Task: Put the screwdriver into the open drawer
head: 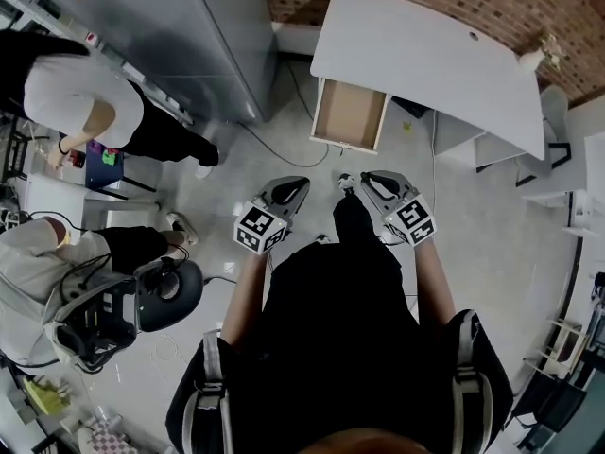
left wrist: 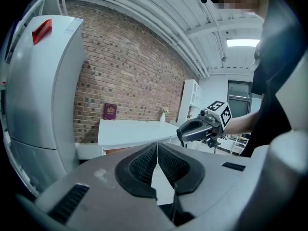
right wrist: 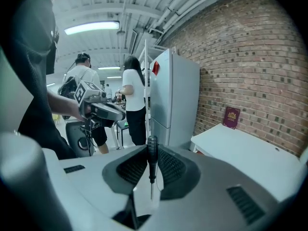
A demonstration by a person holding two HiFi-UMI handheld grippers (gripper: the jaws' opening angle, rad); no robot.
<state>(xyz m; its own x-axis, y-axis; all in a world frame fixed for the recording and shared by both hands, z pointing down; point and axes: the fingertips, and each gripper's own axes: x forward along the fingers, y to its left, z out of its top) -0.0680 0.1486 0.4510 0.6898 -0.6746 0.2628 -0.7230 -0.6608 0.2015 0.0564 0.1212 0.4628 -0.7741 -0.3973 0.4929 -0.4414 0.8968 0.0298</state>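
Head view: the drawer [head: 349,113] hangs open under the white desk [head: 425,55], bare inside. It lies straight ahead of the right tongs [head: 359,183], with open floor between. The left tongs [head: 299,187] hover just beside, a touch further off. Left gripper view: jaws pressed together on nothing. Right gripper view: jaws clamped on the screwdriver [right wrist: 152,158], which runs along them, handle forward, blade back toward the camera. The loaded side is nearer, so I'd expect a reach forward.

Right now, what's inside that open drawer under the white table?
The drawer shows only its bare brown bottom. Its rear part is covered by the white table, so that cannot be checked. The screwdriver is clamped in the right gripper.
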